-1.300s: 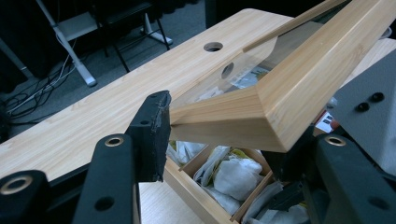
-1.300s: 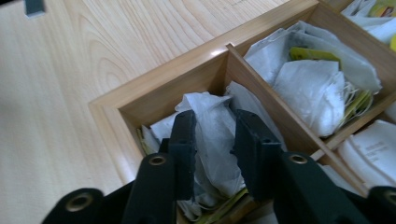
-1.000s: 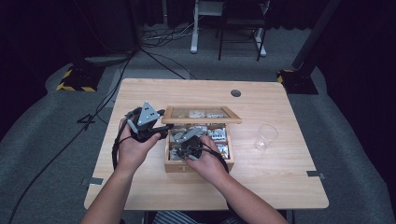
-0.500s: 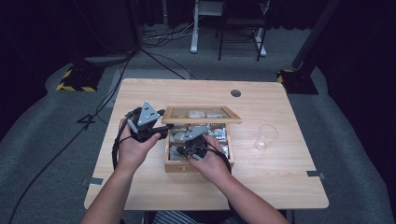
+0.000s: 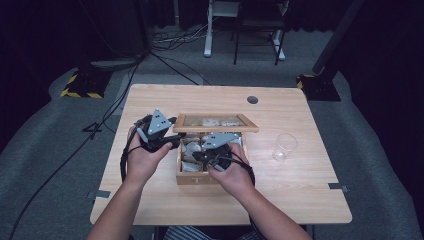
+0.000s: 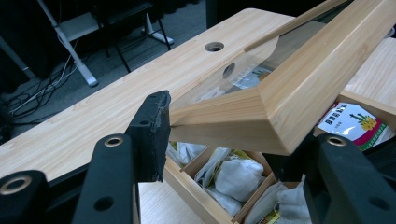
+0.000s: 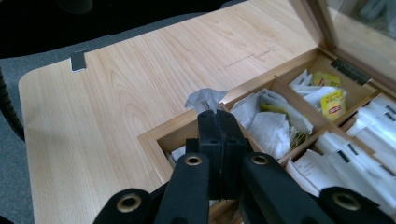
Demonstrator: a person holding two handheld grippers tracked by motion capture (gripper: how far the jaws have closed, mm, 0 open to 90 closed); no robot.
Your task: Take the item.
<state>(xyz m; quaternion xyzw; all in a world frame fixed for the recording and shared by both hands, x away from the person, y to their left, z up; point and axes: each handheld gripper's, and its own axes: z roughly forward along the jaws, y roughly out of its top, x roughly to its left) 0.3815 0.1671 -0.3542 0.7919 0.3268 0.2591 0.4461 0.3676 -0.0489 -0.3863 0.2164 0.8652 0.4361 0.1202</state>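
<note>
The desk (image 5: 165,200) is pale wood with a round hole near its far edge, and it carries everything here. Near its middle sits an open wooden box (image 5: 192,177), split by thin walls into compartments filled with tea bags and paper sachets. Its lid (image 5: 215,121), a wooden frame around a clear pane, stands raised at the far side on hinges.

The left tool (image 5: 167,141) is at the box's left side. In the left gripper view, its jaws sit on either side of the lid's corner (image 6: 275,107): the left pad touches the frame's edge, while the right jaw lies under the frame, so whether it truly grips cannot be told.

The right tool (image 5: 200,156) is over the near left part of the box. In the right gripper view its jaws are pressed tight together, and a crumpled white tea bag (image 7: 204,100) shows just past their tips, above the box's near wall; it appears pinched there.

A clear plastic cup (image 5: 285,146) stands upright on the desk, to the right of the box and apart from it.
</note>
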